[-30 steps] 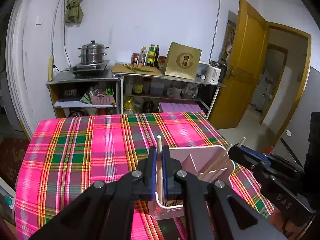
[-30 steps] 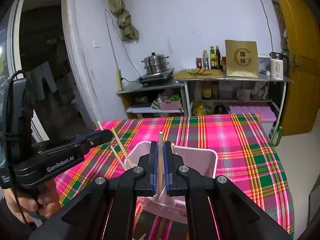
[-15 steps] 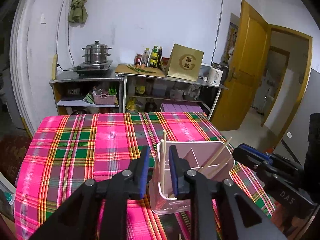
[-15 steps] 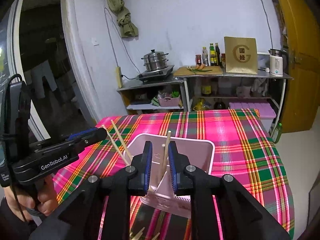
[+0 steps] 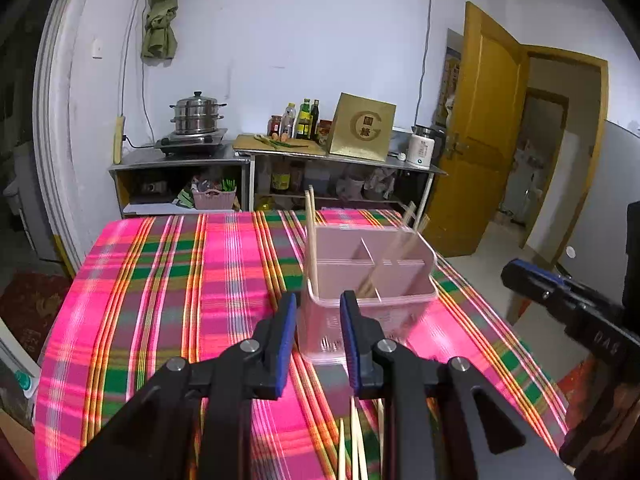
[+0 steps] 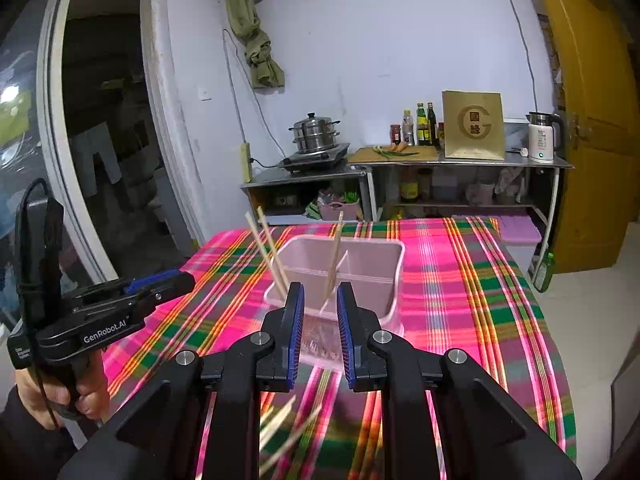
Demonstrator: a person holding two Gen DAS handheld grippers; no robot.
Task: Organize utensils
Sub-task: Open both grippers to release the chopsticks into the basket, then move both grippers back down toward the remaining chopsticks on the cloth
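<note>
A pink divided utensil holder is being carried by the surface, which is being covered by a pink, green and orange plaid cloth. Wooden chopsticks are being held upright in its left compartment, and more chopsticks are being leaned across its right side. The left gripper is being kept just short of the holder, its blue-padded jaws having just been opening to a narrow gap, with nothing being clamped between them. The right gripper is likewise being held just before the holder, its jaws having just been opening, narrowly parted and gripping nothing. Loose chopsticks, blurred, are being seen on the cloth below the right gripper.
</note>
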